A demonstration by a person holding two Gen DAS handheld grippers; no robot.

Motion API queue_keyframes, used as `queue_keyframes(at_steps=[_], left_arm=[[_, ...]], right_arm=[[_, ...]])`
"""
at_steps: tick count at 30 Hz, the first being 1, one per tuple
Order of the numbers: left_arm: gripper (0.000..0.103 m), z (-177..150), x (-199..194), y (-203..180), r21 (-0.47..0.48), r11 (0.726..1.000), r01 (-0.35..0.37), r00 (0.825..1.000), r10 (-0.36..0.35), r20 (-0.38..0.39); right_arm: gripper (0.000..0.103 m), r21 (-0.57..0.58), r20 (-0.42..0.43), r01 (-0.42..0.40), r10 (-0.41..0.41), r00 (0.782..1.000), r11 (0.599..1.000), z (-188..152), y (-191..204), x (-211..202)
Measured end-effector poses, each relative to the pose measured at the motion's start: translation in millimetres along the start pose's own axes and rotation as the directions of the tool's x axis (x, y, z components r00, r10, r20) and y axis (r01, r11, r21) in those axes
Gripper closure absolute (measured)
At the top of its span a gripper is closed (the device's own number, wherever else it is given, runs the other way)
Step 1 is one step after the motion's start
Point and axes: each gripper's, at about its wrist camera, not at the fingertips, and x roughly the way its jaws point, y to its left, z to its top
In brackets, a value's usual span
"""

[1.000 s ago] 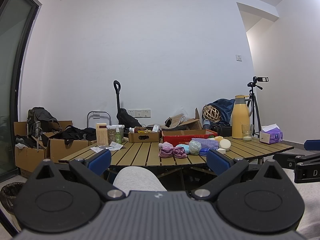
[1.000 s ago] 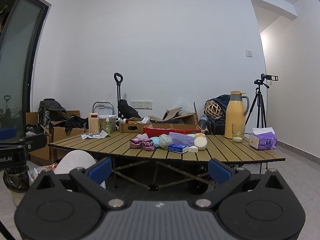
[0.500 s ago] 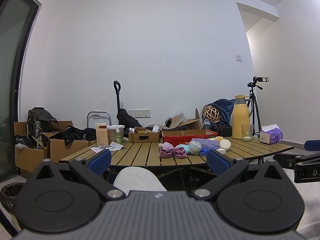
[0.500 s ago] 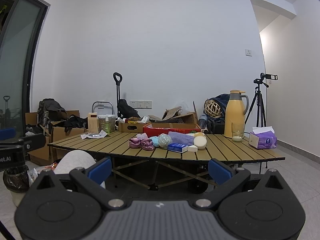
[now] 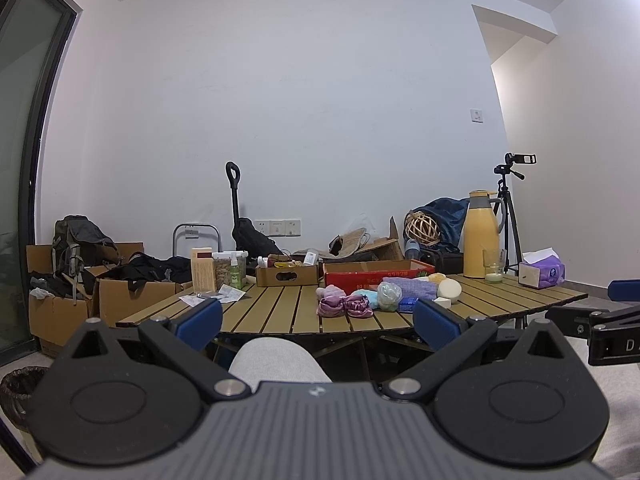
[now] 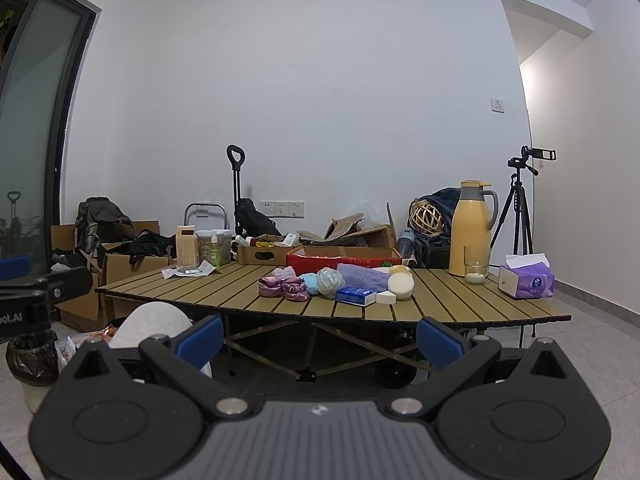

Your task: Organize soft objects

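Observation:
Soft things lie in a cluster on the slatted wooden table [image 6: 240, 292]: pink-purple scrunchies [image 6: 282, 286], a pale blue item, a bagged ball [image 6: 330, 279], a purple towel [image 6: 362, 276], a round white sponge [image 6: 401, 285], a blue tissue pack [image 6: 355, 295]. A red tray [image 6: 344, 258] stands behind them. The cluster also shows in the left wrist view, with the scrunchies [image 5: 344, 306]. My left gripper [image 5: 318, 326] and right gripper [image 6: 318, 338] are both open and empty, held well short of the table.
A yellow thermos [image 6: 472, 228], a glass, a purple tissue box [image 6: 528, 280] stand at the right; jars and a small cardboard box [image 6: 260, 254] at the back left. The person's knee [image 5: 276, 362] is below. Cardboard boxes, bags and a tripod [image 6: 518, 208] surround the table.
The right wrist view has shifted slightly; otherwise both grippers stay open and still, and nothing on the table moved.

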Motion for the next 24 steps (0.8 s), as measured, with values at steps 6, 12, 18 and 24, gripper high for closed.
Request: queue_keyframes(at_steps=[6,12,18,24], left_arm=[[0.000,9.6,9.6,1.0,-0.001,1.000,-0.002,1.000,0.002,0.019],[0.000,15.9,49.9,0.3,-0.016,1.000,0.013,0.999,-0.014,-0.051],[0.000,11.2,101.9,-0.3,-0.013,1.000,0.018,0.996,-0.019,-0.092],[0.000,-3.5,167.1,-2.2,-0.029,0.999,0.016,0.989,-0.020,-0.147]], right_arm=[[0.000,0.001,0.020,0.008,-0.008,1.000,1.000,5.2,-3.4,4.7],[0.000,0.034,0.020,0.023,-0.024,1.000,0.999,14.3,-17.0,32.6],[0.000,0.063,-0.037,0.031,-0.028,0.999,0.998,17.6,-34.8,79.4],[0.000,0.041,-0.061,0.052,-0.049,0.997,0.998,20.5,-48.9,136.3]])
